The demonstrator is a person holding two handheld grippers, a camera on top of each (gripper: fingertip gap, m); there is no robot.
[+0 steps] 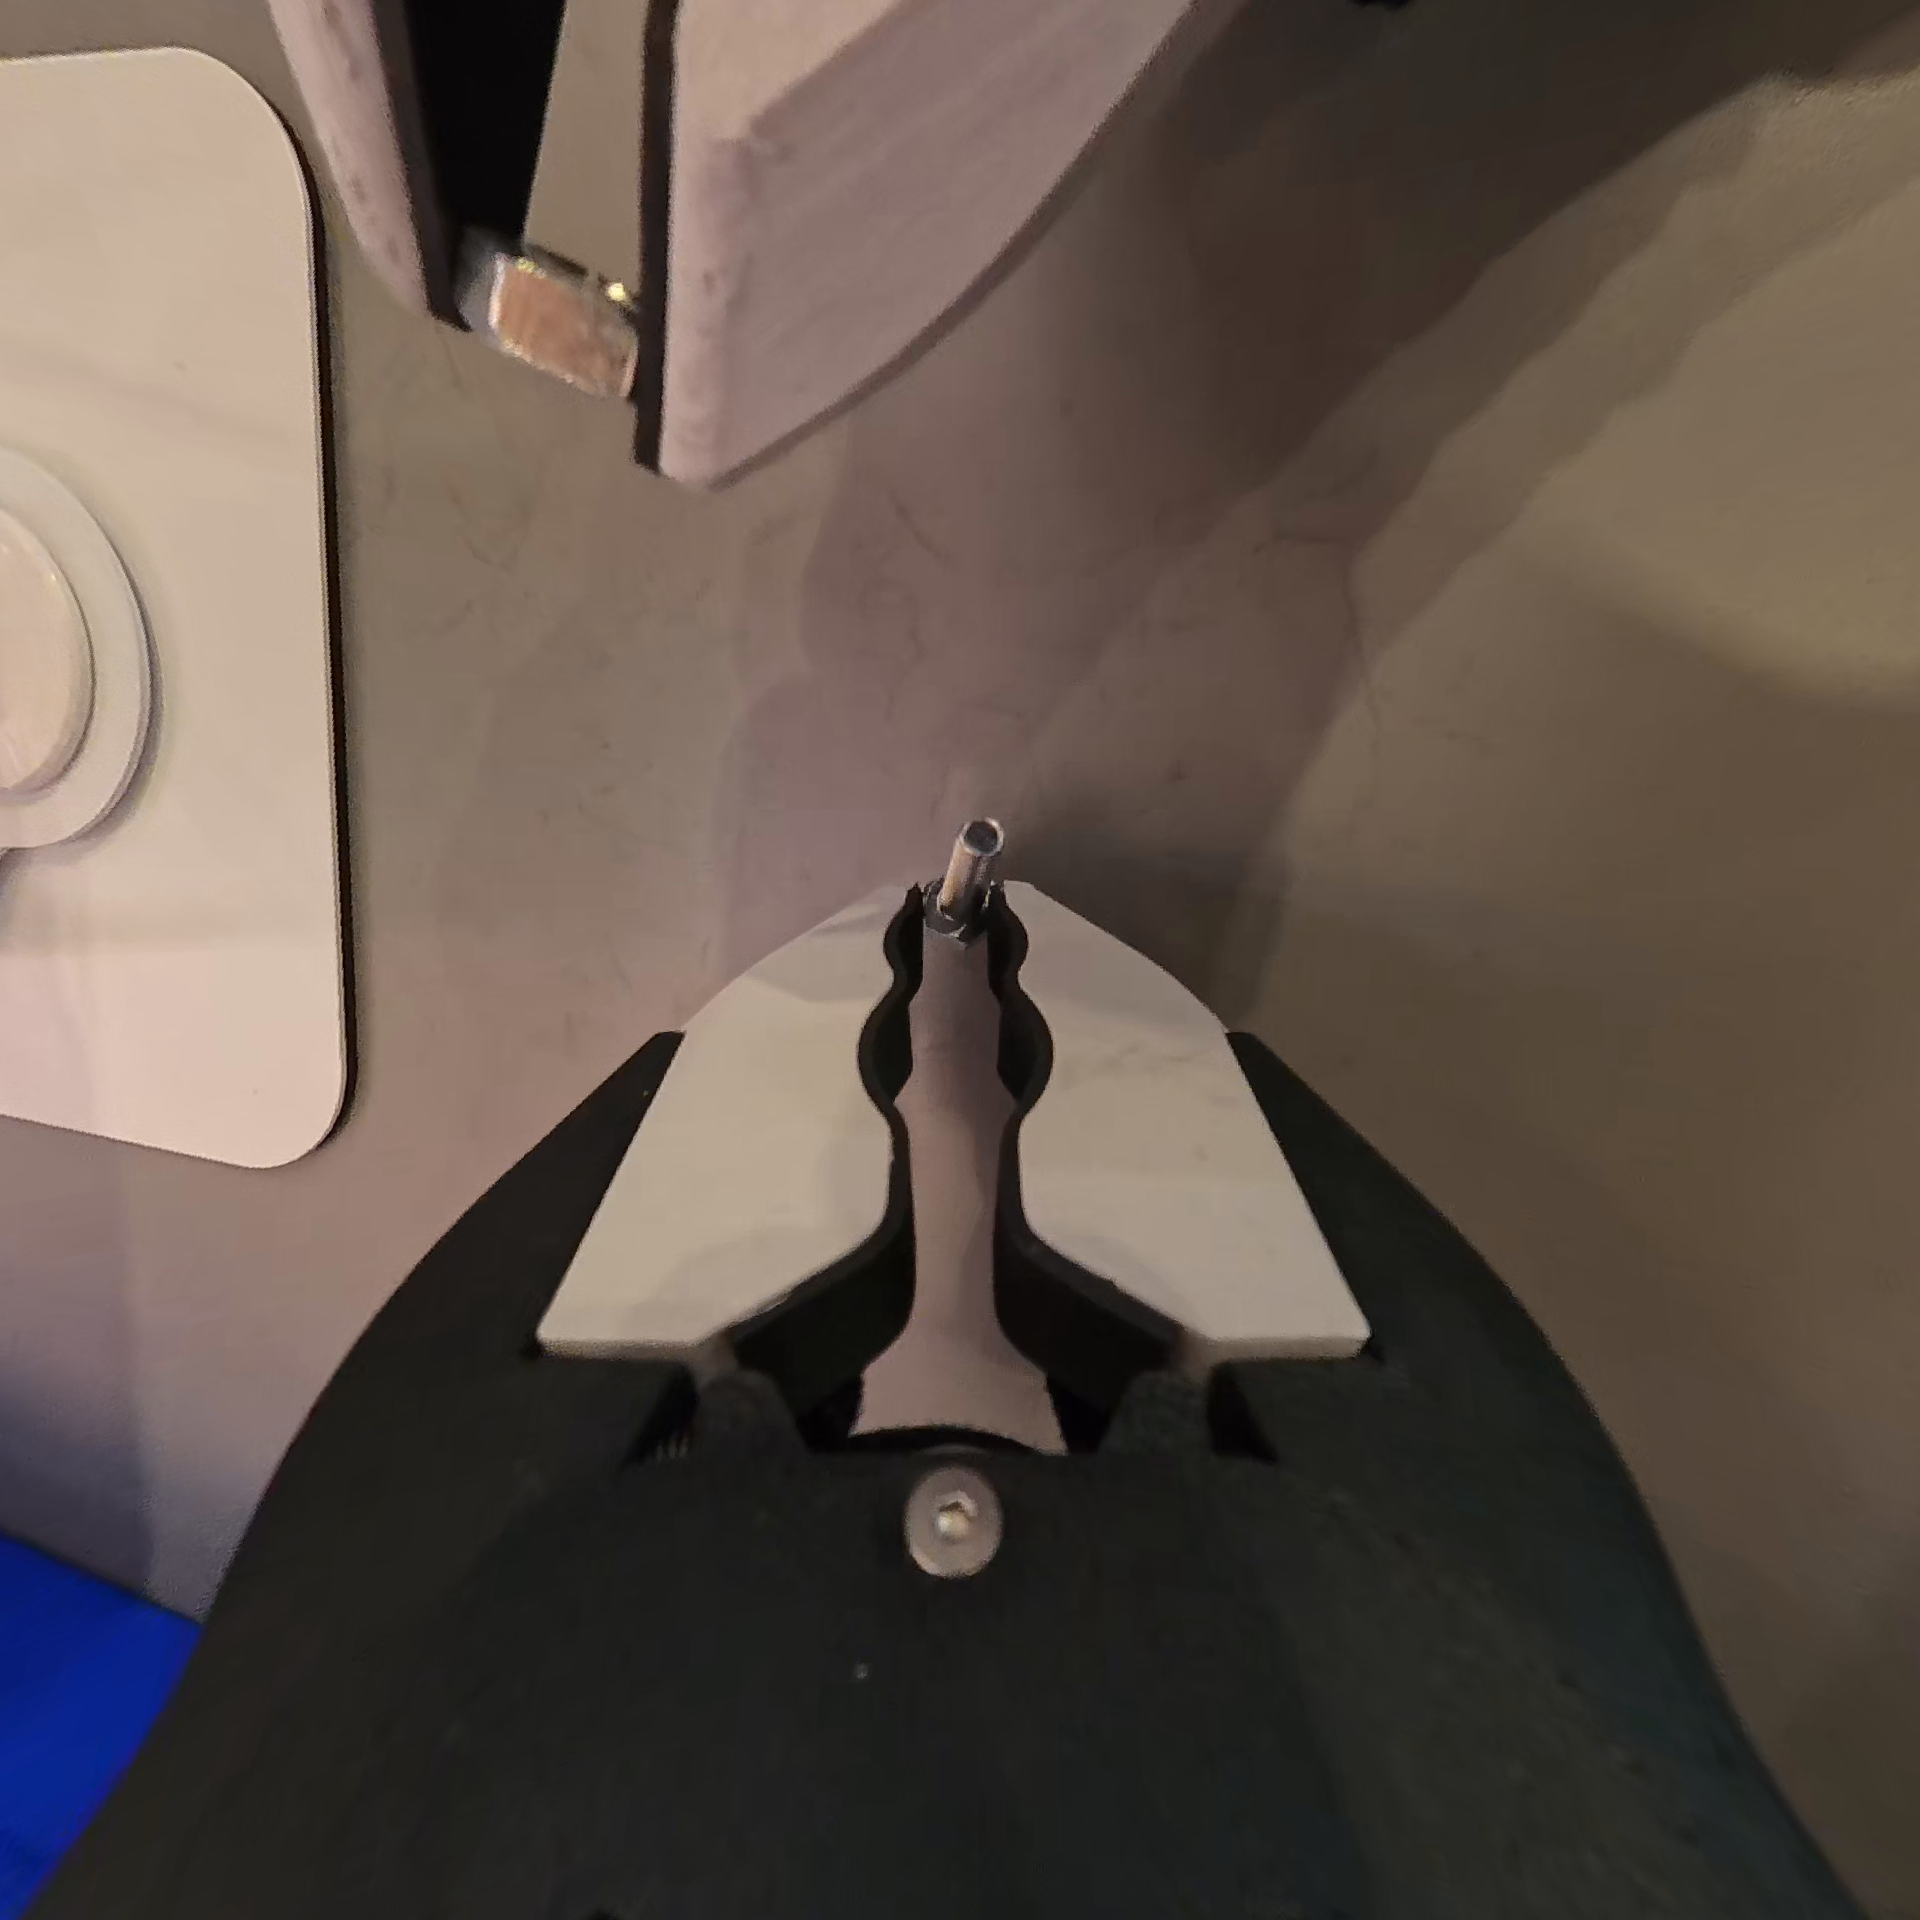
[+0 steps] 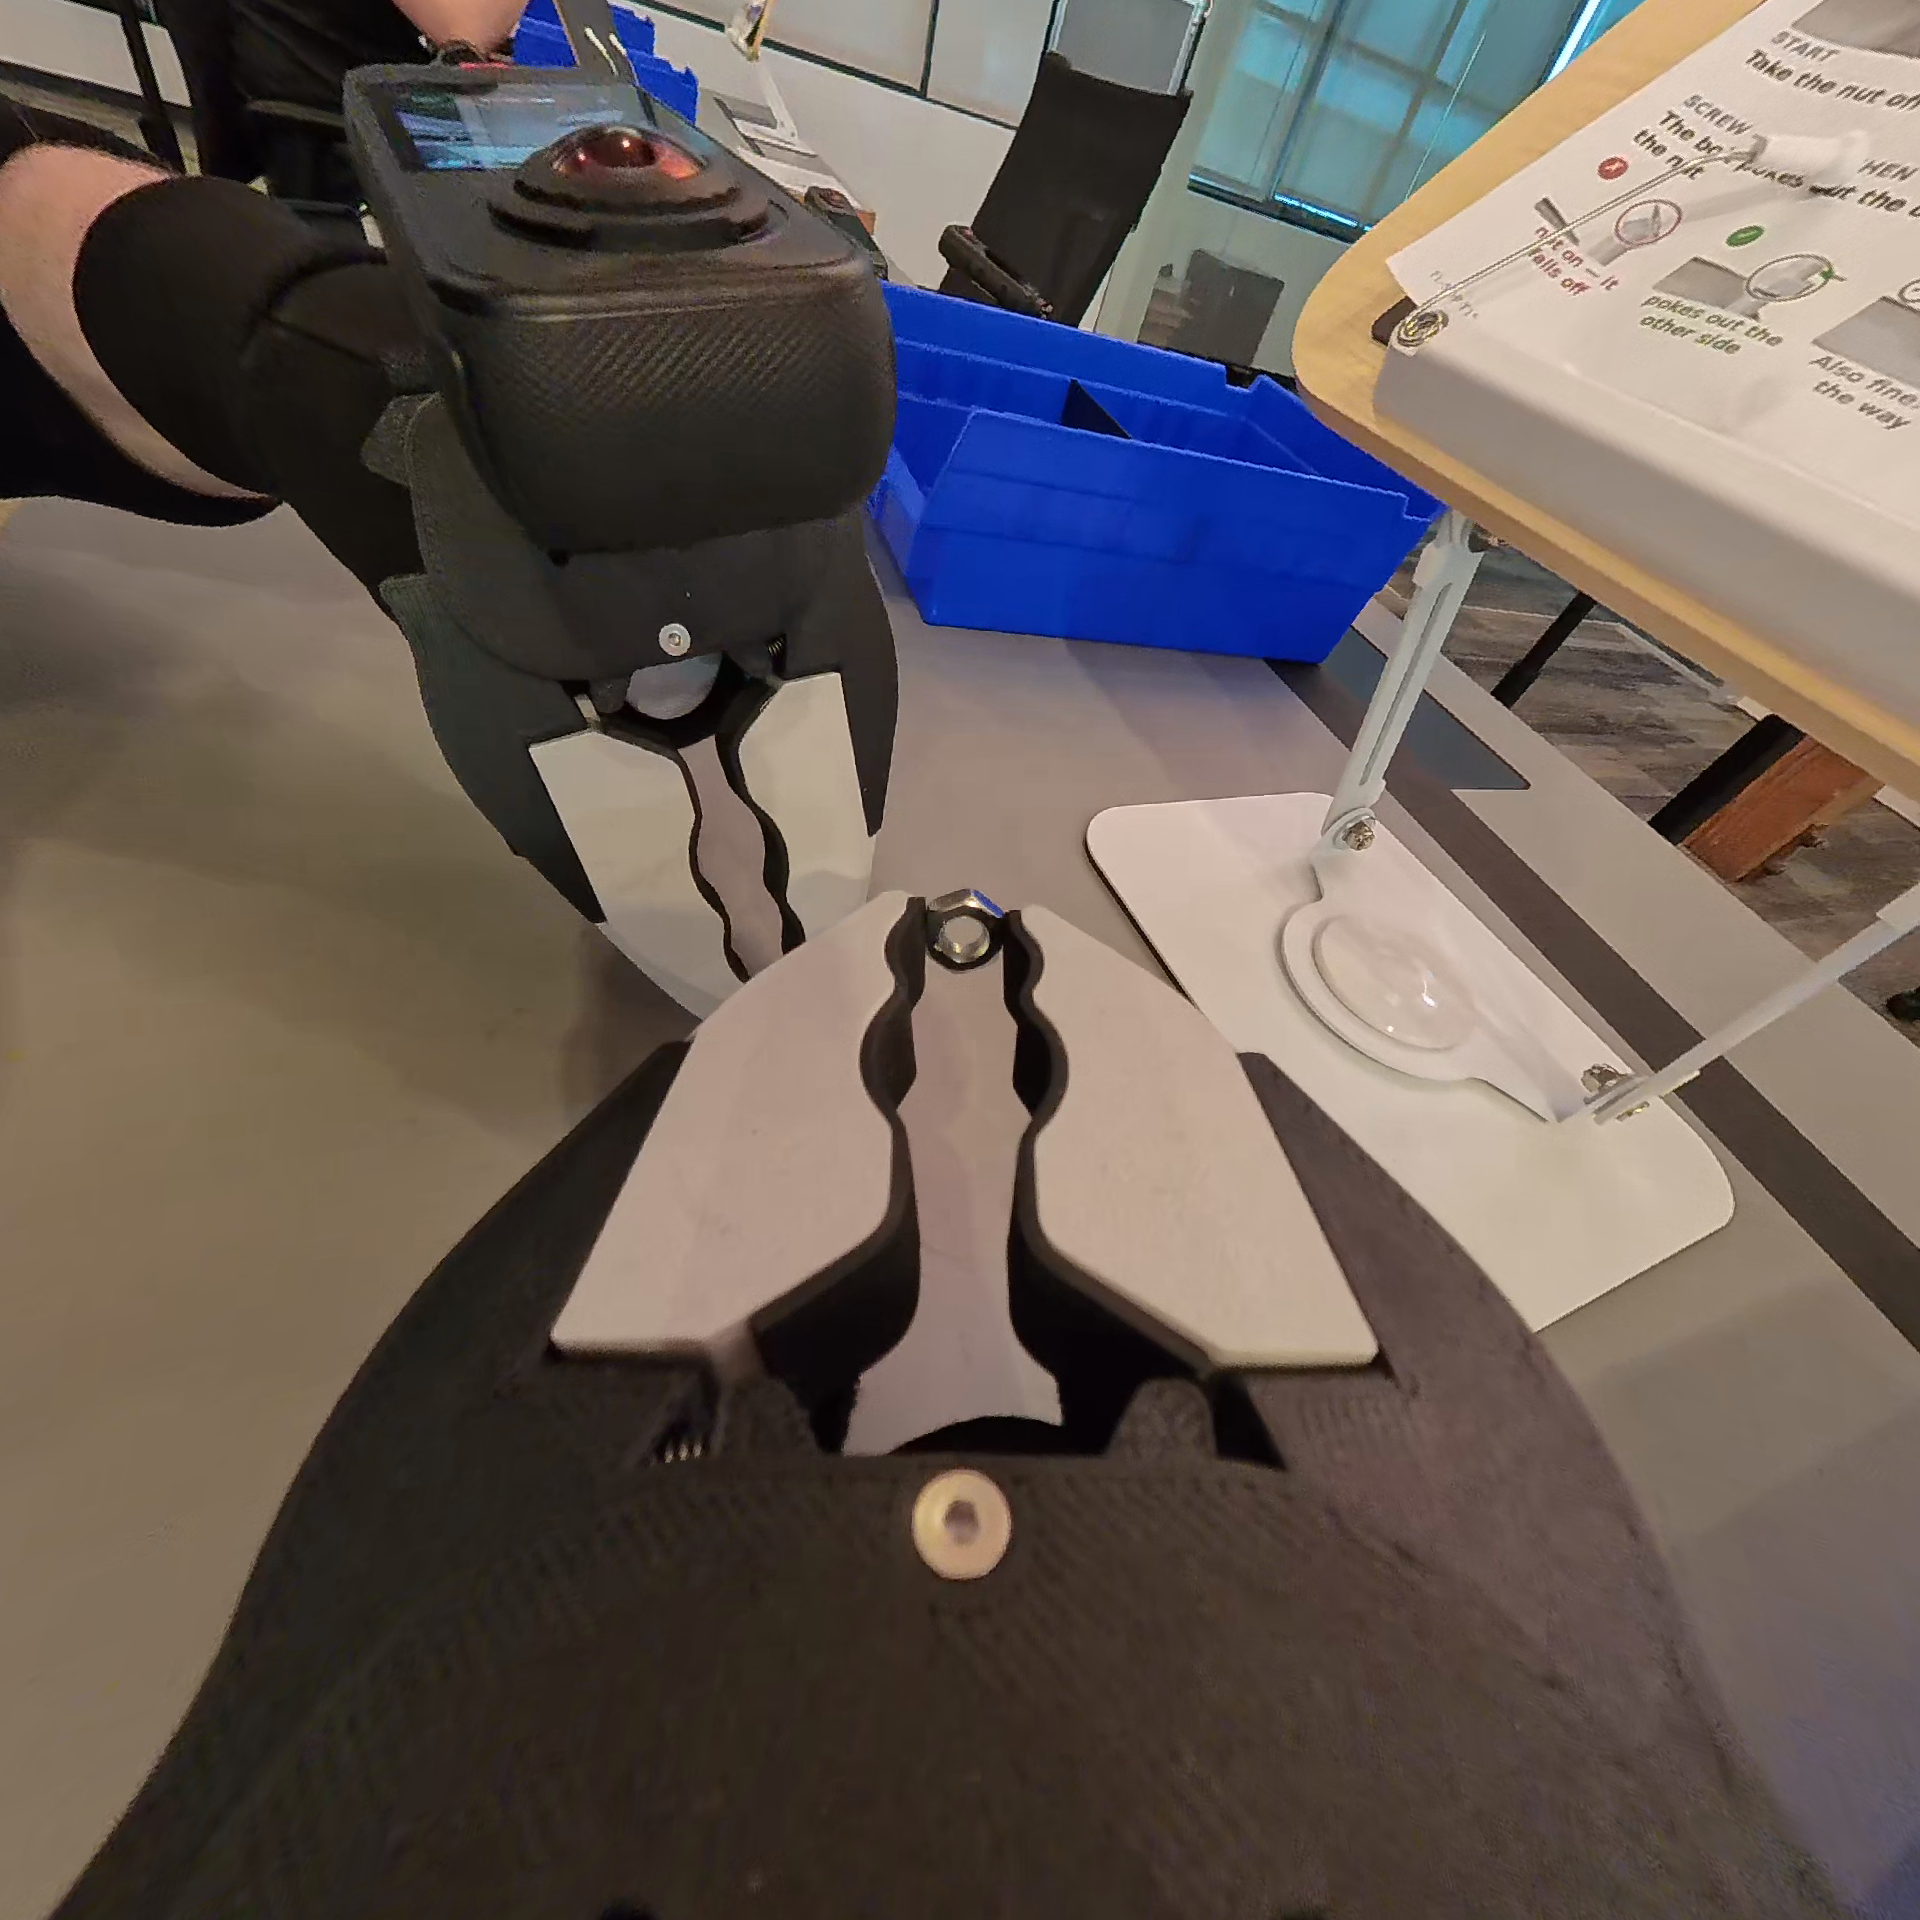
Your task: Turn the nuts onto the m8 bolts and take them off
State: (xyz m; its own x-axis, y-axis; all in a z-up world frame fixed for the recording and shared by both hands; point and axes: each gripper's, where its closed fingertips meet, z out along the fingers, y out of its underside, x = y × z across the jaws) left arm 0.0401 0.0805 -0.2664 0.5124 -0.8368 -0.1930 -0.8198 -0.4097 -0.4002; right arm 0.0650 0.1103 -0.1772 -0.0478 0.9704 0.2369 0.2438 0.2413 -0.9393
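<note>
Left wrist view shows the left gripper [image 1: 958, 914] pinching a bolt [image 1: 972, 868] by its hex head at the very fingertips, with the shank pointing away from the camera over the grey counter [image 1: 623, 727]. At the top of that view the right gripper [image 1: 582, 322] grips a steel nut [image 1: 561, 332], well apart from the bolt. Right wrist view confirms it: the nut [image 2: 962, 933] sits between the tips of the right gripper [image 2: 962, 935], both pads against its flats, bore facing the camera.

Neither piece rests on the counter; both hang in the air near its middle, between the blue bin [image 2: 1143, 499] at the far edge and the white stand base [image 2: 1403, 1039].

The chief risk, as I judge it, is cross-threading. The bolt's axis and the nut's bore do not yet line up, and a start at an angle would jam the first thread.

Both holds are shallow, right at the tips (little pad behind either part). A side push at contact could twist the bolt head or flip the nut out, and a dropped nut could roll off the counter.

The grippers are also crowded, so the fingers of one could knock the other as they close in. A nut turned on too briefly might fall off again.
</note>
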